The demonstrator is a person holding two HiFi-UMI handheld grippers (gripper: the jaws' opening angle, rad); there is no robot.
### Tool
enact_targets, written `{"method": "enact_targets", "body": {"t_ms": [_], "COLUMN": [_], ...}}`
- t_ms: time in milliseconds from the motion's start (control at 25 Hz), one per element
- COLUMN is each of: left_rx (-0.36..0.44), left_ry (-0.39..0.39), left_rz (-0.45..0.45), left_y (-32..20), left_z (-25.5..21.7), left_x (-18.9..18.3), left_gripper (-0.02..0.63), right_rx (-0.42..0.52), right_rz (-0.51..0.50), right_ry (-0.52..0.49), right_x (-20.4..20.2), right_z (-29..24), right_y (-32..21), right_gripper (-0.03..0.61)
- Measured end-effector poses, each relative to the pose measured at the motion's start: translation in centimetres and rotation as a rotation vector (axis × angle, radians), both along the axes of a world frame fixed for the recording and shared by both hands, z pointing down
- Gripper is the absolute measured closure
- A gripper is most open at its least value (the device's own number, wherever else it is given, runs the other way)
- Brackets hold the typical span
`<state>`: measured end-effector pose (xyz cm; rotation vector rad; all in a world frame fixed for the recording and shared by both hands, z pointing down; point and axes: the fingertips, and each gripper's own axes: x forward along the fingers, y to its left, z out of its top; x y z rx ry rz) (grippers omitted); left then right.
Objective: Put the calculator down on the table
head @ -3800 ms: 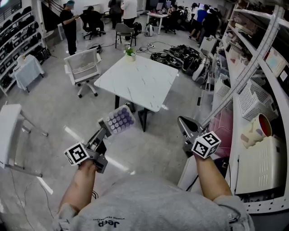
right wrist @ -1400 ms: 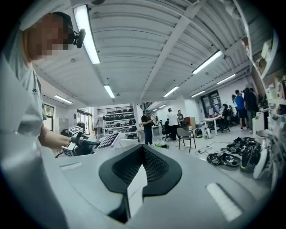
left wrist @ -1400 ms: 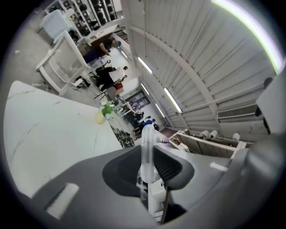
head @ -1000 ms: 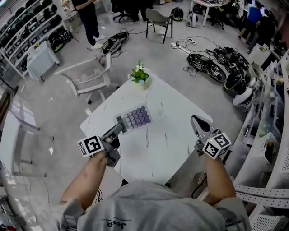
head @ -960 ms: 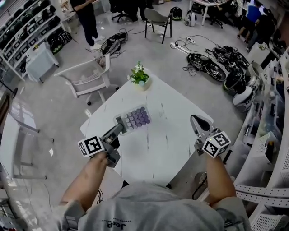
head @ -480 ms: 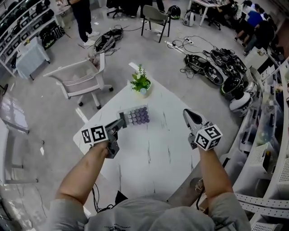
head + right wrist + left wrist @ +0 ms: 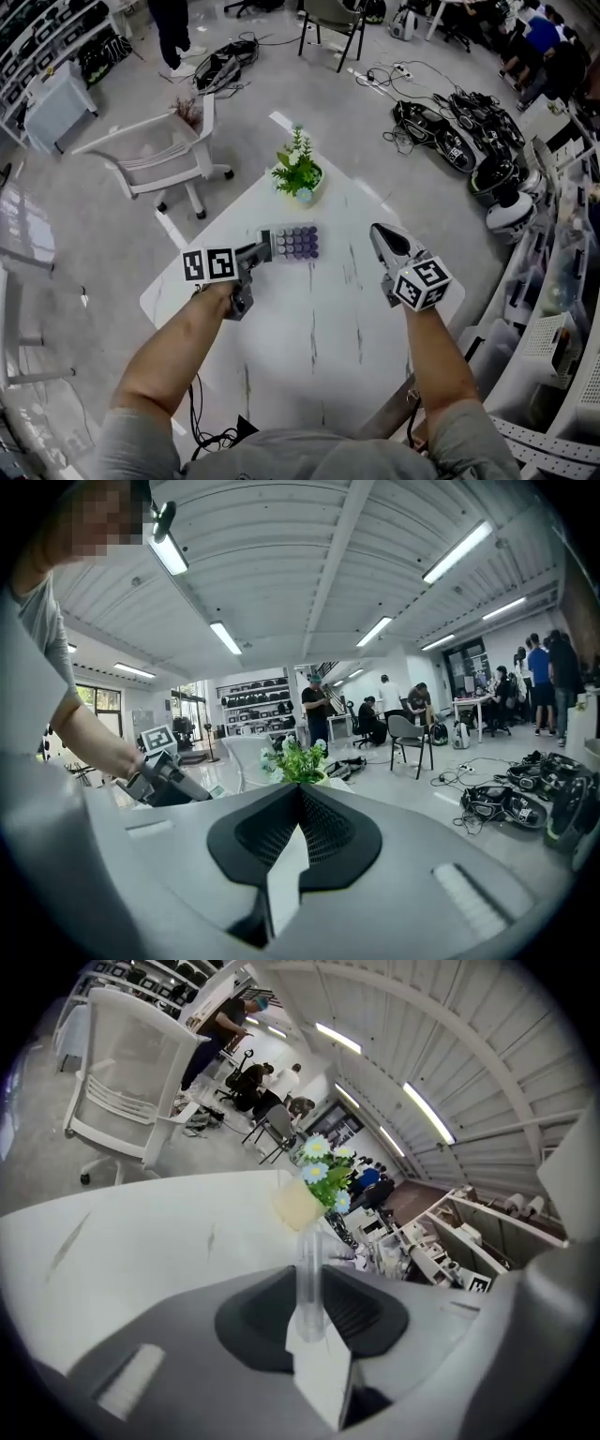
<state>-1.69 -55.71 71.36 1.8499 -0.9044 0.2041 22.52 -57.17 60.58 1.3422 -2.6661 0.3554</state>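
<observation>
A calculator (image 7: 296,243) with purple keys sticks out of my left gripper (image 7: 269,249), which is shut on its near edge. It hangs flat over the far half of the white marble table (image 7: 309,328), just short of a small potted plant (image 7: 300,174). Whether it touches the tabletop I cannot tell. In the left gripper view the calculator (image 7: 308,1279) shows edge-on as a thin pale strip between the jaws, with the plant (image 7: 319,1177) behind it. My right gripper (image 7: 378,236) hovers over the table's right side, shut and empty.
A white chair (image 7: 155,150) stands on the floor left of the table. Cables and dark gear (image 7: 450,131) lie on the floor at the far right. Shelving (image 7: 562,309) runs along the right side. People stand and sit far off.
Both grippers have moved forward over the table and come lower. The calculator now hangs close to the potted plant, still held in the left gripper.
</observation>
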Motion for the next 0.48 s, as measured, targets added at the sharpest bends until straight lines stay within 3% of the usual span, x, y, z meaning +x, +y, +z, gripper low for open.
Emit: {"method": "enact_targets", "body": {"t_ms": [240,480], "left_rx": [-0.031,-0.045], "left_ry": [-0.049,-0.043], "left_rz": [0.041,0.062], "left_y": [-2.3,-4.0], "left_z": [2.7,3.2], "left_x": [1.0,1.6], "left_gripper": [0.466,0.466], "right_rx": [-0.02,-0.032], "right_rz": [0.003,0.011], "right_ry": [-0.005,-0.019], "right_x": [-0.3,0.0], "right_z": [3.1,4.8], "right_y": [-2.1,-3.3], "right_gripper": [0.575,0.575]}}
